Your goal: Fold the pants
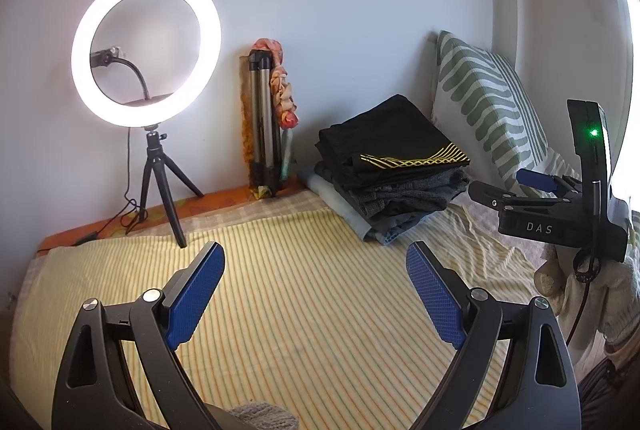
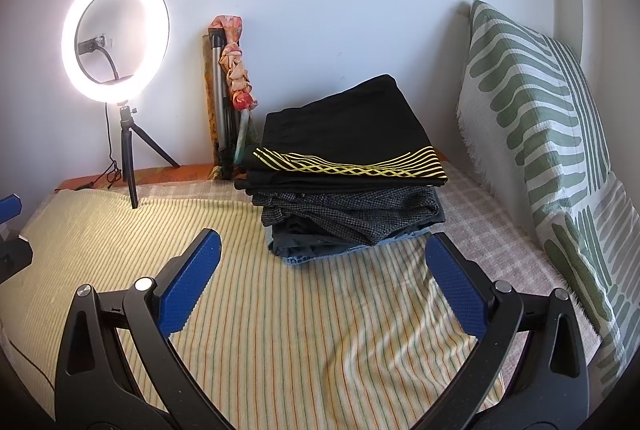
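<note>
A stack of folded pants lies at the back of the bed; the top pair is black with yellow stripes, with grey and blue pairs under it. It also shows in the right wrist view. My left gripper is open and empty above the yellow striped sheet, in front of the stack. My right gripper is open and empty, just in front of the stack. The right gripper body also shows in the left wrist view, at the right.
A lit ring light on a small tripod stands at the back left, its cable trailing. A folded tripod with a scarf leans on the wall. A green-patterned pillow stands at the right. A grey knit piece is at the bottom edge.
</note>
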`<state>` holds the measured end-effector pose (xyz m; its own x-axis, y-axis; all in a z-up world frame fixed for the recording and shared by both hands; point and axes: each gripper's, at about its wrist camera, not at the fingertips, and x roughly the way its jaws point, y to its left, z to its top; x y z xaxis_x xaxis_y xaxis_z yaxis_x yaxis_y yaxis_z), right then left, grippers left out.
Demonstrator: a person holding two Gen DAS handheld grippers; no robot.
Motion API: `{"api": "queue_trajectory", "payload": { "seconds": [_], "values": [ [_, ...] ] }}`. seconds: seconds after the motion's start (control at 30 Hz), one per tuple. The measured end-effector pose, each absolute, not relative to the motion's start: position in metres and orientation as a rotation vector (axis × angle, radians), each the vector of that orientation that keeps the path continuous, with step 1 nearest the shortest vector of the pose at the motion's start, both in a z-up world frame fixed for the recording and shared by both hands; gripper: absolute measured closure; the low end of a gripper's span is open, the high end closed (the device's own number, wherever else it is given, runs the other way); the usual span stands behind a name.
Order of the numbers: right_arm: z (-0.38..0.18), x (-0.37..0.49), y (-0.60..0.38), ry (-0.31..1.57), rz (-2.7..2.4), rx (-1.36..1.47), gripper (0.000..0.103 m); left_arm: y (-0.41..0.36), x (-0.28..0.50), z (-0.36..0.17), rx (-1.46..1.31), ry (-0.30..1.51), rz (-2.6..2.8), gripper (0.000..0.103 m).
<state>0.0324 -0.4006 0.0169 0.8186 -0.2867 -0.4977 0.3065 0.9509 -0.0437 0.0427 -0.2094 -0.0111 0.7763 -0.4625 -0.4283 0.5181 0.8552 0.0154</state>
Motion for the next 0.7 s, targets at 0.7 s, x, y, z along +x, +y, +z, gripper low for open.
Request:
{"api": "queue_trajectory", "payload": {
  "seconds": [0.7],
  "values": [
    [0.0146, 0.034, -0.3997, 0.529, -0.316, 0.039, 0.0, -0.205, 0.0406, -0.0107, 0.124, 0.425, -0.517, 0.011]
  ]
}}
